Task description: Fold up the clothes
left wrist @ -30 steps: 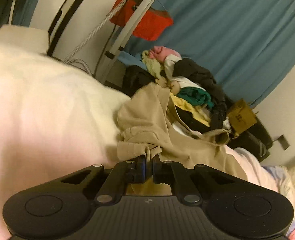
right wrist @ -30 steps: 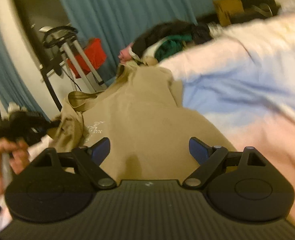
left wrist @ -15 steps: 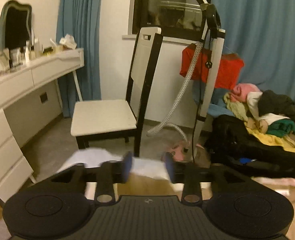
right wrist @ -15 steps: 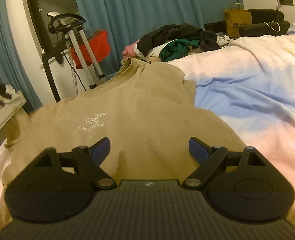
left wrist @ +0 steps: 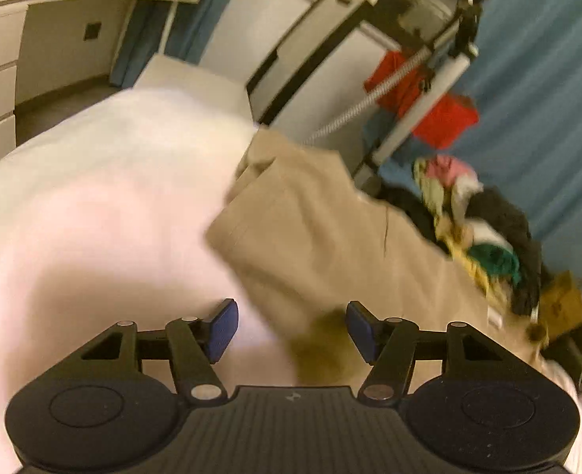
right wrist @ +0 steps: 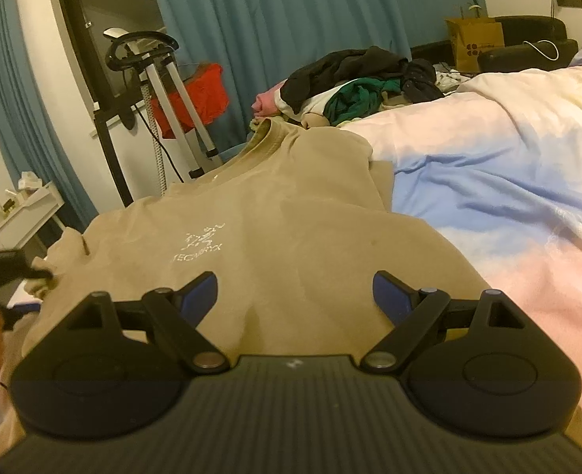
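Observation:
A tan T-shirt with a small white chest logo lies spread on the bed, collar toward the far edge. My right gripper is open and empty, low over the shirt's near part. My left gripper is open and empty, just above the shirt's left sleeve side; this view is blurred. The left gripper also shows in the right wrist view, close to the shirt's left sleeve.
The bed has a pink, blue and white duvet. A pile of mixed clothes lies at the far edge. A garment steamer stand with a red item, a white chair and a dresser stand beyond the bed.
My left gripper let go of the shirt's sleeve, opened, swung up toward the room and came back down over the shirt. The shirt now lies spread flat. The right gripper stayed open.

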The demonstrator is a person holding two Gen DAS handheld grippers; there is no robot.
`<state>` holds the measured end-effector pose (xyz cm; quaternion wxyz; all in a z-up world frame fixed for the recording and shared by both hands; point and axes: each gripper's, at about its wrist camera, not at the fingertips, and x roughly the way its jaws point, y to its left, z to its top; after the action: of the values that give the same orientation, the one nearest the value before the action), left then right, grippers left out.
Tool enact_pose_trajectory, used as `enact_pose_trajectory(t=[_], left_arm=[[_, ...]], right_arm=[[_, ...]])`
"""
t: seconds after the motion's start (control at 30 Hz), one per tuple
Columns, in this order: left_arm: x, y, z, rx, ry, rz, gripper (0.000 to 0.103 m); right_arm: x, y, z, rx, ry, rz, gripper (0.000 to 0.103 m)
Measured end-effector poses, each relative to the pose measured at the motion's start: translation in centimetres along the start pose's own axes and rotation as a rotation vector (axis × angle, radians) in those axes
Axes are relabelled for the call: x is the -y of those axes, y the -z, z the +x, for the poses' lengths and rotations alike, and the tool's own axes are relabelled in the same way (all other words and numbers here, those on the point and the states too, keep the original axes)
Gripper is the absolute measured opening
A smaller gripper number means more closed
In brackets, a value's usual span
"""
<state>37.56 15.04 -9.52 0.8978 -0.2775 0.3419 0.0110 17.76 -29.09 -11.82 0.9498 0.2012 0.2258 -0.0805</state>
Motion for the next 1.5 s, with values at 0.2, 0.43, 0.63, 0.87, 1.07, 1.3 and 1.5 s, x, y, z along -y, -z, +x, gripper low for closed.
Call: enact_pose_trajectory(t=[0.2, 0.43, 0.63, 0.87, 1.07, 1.3, 1.5], left_arm=[[1.2, -1.8, 1.5, 0.061, -0.132, 0.064, 0.004], [1.5, 0.4, -2.0, 0.063, -0.166, 0.219, 0.035], [-0.2, 6.6, -12.0, -0.110, -0.046, 0.266, 0.060], [-4.7, 14.9, -21.6, -0.282, -0.011, 0.247, 0.070], [-5.1, 17.4, -23.4, -0.326, -0.047, 0.275, 0.071], [-5.3, 20.0, -25.2, -0.369, -0.082, 0.307, 0.069], [-4.9, 20.3, -25.0, -0.372, -0.087, 0.304, 0.051]], right_arm=[[0.4, 0.0, 0.5, -0.001, 0.004, 0.013, 0.087], [1.0, 0.0, 0.8, -0.011, -0.013, 0.033, 0.087], [1.2, -0.5, -0.5, 0.016, -0.024, 0.030, 0.087], [2.1, -1.2, -4.4, -0.021, -0.042, 0.009, 0.087], [6.2, -2.4, -11.4, -0.137, -0.141, 0.147, 0.087], [10.7, -1.7, -15.2, -0.307, -0.145, 0.211, 0.087], [13.7, -0.2, -16.0, -0.473, -0.063, 0.247, 0.074]])
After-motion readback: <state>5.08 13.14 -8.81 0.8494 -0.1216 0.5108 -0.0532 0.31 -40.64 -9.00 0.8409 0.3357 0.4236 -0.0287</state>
